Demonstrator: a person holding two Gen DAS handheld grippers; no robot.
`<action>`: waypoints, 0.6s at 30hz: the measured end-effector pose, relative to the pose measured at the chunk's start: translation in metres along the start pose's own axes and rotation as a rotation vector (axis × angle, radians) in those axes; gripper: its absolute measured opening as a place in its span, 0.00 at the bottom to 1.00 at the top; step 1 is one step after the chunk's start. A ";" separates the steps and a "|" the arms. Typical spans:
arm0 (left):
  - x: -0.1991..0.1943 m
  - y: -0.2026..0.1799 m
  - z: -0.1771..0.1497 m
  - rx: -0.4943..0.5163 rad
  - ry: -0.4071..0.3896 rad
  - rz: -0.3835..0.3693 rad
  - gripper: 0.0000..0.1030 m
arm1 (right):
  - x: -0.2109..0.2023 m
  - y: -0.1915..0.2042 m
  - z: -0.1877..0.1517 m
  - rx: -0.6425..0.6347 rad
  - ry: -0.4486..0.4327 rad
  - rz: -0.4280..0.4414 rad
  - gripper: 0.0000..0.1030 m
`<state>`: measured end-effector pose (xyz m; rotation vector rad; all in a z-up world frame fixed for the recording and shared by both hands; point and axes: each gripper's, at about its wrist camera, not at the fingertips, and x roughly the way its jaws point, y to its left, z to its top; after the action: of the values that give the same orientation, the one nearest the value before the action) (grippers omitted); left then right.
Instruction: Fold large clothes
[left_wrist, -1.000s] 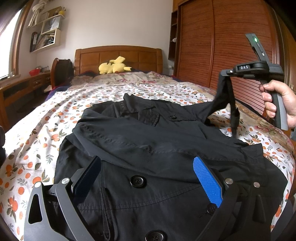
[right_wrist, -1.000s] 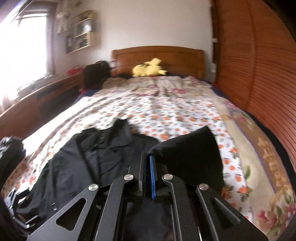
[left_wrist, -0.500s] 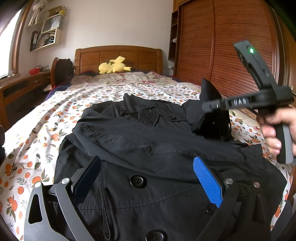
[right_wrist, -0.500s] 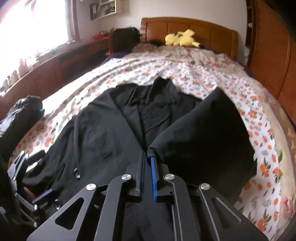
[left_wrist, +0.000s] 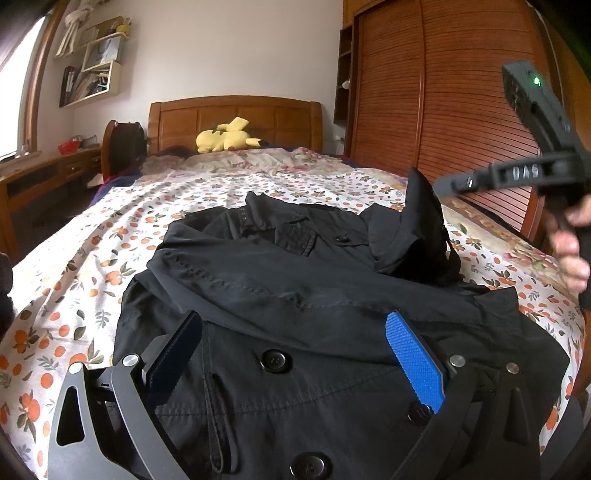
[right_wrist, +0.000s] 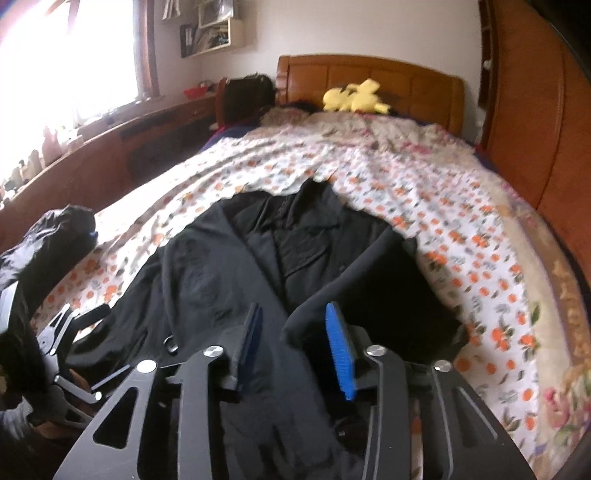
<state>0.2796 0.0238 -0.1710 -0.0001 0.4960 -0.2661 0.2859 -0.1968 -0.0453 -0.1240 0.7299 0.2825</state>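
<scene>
A black buttoned coat (left_wrist: 295, 288) lies face up on the flowered bedspread (left_wrist: 92, 266); it also shows in the right wrist view (right_wrist: 229, 280). Its left sleeve is folded across the chest. Its right sleeve (left_wrist: 421, 236) lies bunched on the coat's right shoulder and also shows in the right wrist view (right_wrist: 388, 288). My left gripper (left_wrist: 291, 354) is open and empty, low over the coat's front buttons. My right gripper (right_wrist: 293, 343) is open above the coat, the sleeve edge just ahead of its blue pad. It shows at the right of the left wrist view (left_wrist: 439, 186).
A yellow plush toy (left_wrist: 225, 140) lies by the wooden headboard (left_wrist: 236, 114). A slatted wooden wardrobe (left_wrist: 461, 110) runs along the bed's right side. A desk (left_wrist: 40, 181) and a black bag (left_wrist: 123, 147) stand at the left. A dark bundle (right_wrist: 48, 236) lies at the bed's left edge.
My right gripper carried the right sleeve inward over the coat, lowered it and opened, letting the sleeve go. My left gripper stayed open and still.
</scene>
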 end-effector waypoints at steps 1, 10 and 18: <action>-0.002 0.000 0.000 0.001 -0.003 -0.001 0.97 | -0.002 -0.002 0.002 -0.001 -0.010 -0.016 0.46; -0.020 -0.001 0.001 0.018 -0.022 -0.009 0.97 | 0.019 -0.066 -0.016 0.098 0.045 -0.183 0.54; -0.028 0.004 0.001 0.015 -0.033 -0.011 0.97 | 0.073 -0.127 -0.050 0.260 0.189 -0.237 0.58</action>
<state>0.2571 0.0349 -0.1569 0.0079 0.4610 -0.2798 0.3433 -0.3137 -0.1301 0.0107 0.9240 -0.0522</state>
